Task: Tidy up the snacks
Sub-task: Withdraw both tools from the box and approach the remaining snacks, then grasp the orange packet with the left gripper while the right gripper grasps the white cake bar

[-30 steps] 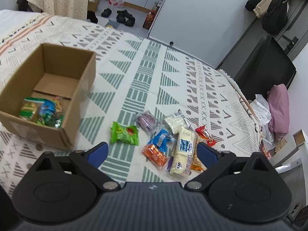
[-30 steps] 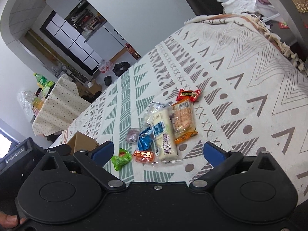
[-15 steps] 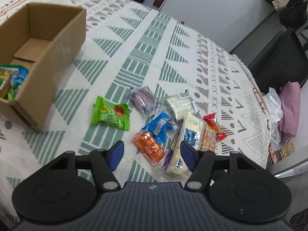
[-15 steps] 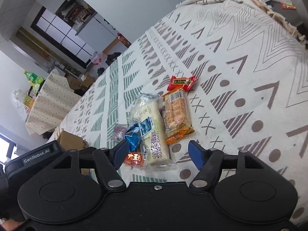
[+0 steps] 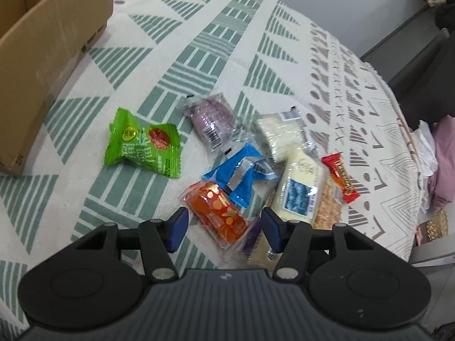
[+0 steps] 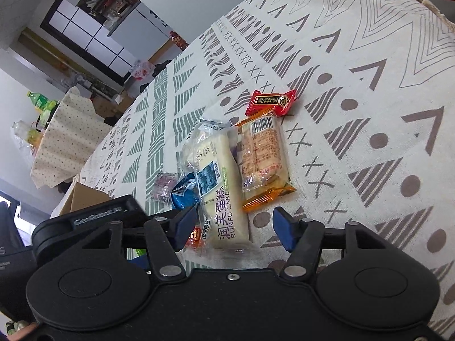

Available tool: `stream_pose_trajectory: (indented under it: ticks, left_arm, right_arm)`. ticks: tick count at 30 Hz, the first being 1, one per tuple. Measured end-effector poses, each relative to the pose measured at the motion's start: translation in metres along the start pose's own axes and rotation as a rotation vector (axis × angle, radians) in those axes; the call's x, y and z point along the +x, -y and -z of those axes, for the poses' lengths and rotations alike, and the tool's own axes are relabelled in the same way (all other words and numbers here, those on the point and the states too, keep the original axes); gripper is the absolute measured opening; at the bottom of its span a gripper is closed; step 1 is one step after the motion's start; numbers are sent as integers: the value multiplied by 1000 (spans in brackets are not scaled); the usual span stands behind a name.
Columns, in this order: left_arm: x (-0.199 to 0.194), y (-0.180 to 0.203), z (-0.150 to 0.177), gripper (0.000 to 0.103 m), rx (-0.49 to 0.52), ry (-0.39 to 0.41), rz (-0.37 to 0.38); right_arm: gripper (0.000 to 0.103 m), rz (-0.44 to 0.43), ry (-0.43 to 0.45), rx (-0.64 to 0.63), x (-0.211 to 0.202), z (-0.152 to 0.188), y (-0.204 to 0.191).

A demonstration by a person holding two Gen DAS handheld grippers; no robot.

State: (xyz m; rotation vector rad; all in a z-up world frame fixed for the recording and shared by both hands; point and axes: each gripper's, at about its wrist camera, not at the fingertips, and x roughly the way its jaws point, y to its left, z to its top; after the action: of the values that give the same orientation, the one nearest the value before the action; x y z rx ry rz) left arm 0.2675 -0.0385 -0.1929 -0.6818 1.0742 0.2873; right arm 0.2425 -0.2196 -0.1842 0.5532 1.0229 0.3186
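Several snack packets lie in a loose pile on the patterned cloth. In the left wrist view my left gripper (image 5: 223, 226) is open, its fingers either side of an orange packet (image 5: 217, 211). A green packet (image 5: 142, 143), a purple one (image 5: 212, 119), a blue one (image 5: 241, 174) and a red bar (image 5: 341, 177) lie beyond. In the right wrist view my right gripper (image 6: 234, 227) is open around the near end of a long white cake packet (image 6: 220, 179). An orange-edged biscuit packet (image 6: 264, 159) lies to its right. The cardboard box (image 5: 42, 45) stands at the far left.
The left gripper's black body (image 6: 93, 216) sits close on the left in the right wrist view. The cloth's fringed edge (image 5: 406, 136) drops off at the right, with clothes on the floor beyond. A draped table (image 6: 68, 130) stands far behind.
Both grippers have come down and forward onto the pile, and their fingers have narrowed. The box has slid to the left edge of the left wrist view.
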Motion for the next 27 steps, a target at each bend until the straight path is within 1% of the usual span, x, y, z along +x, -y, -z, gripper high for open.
stream_pose_trajectory:
  ticks: [2,3,5,8,11,15,17,18,19,20,22,27]
  left_arm:
    - [0,1,3,43,5,14,-26]
    - [0,0,3,42,4,16,-24]
    - [0,-5,2,32,-17,15,-9]
    - [-3,-9,0,27,-25,15,-6]
    - [-8,-12,-2,25,-10,19,-6]
    - [-16,-17,-5,25,10,26,-2]
    - [-22,-20,-7,24,13,20,11]
    - [-26,-21,-8,24,22,25,15]
    - [-31,-21,-9,24,37,35,22]
    - [-36,-22,-10,24,50,46,31]
    - [-45,-23,-12,24,64,57,42]
    - [-68,-33,-15,24,78,94,62]
  right_arm:
    - [60,5,-9,-7,4,0,0]
    - [60,10,-13,-9,6,0,0]
    - [60,14,-22,-11,10,0,-1]
    - [60,15,-21,-28,14,0,-5]
    - [60,12,-26,-42,19,1,-11]
    - [61,47,-31,-99,25,6,-21]
    - [53,69,-29,-100,24,7,-22]
    - [43,66,-34,-102,24,7,-21]
    - [35,44,-46,-85,23,7,-19]
    - [35,33,-53,-64,22,8,-18]
    - [31,39,-60,-67,18,11,-18]
    - [28,17,-36,-41,0,15,-19]
